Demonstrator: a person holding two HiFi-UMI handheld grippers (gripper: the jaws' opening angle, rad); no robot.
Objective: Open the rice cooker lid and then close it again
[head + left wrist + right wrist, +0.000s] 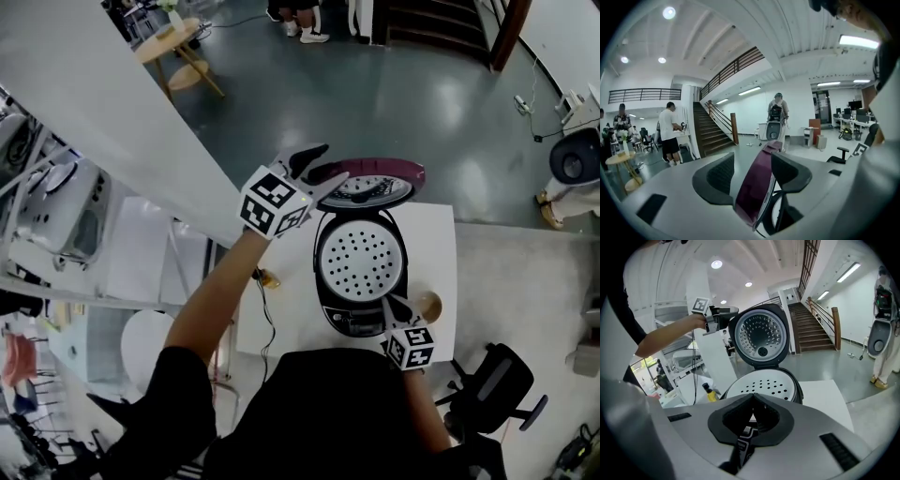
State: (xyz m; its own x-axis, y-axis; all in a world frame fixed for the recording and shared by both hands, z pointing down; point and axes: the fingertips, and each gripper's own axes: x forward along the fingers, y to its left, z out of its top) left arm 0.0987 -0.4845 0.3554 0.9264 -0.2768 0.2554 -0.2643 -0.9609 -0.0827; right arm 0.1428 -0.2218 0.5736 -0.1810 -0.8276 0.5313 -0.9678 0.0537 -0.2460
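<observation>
**Status: lid open, closing stage pending**

Head view. The rice cooker (361, 281) stands on the white table (441, 234). Its maroon lid (375, 173) is swung up at the far side, exposing the perforated inner plate (361, 255). The opening half of the task therefore reads as complete; the closing half is not yet done. The left gripper (314, 169) sits at the raised lid's left edge. The right gripper (392, 307) is at the cooker's near front edge.

Left gripper view. The jaws stand apart and straddle the lid's rim (757, 187). The rim lies close against the right-hand pad (785, 168), with a visible gap on the left-hand side. Judgement: the rim is bracketed, not clamped, which suits guiding the lid down.

Right gripper view. The jaw tips are pressed together with nothing between them, just above the cooker's front. Beyond them the lid's inner face (761, 336) stands upright.

Remaining: swing the lid down onto the body until it seats.
</observation>
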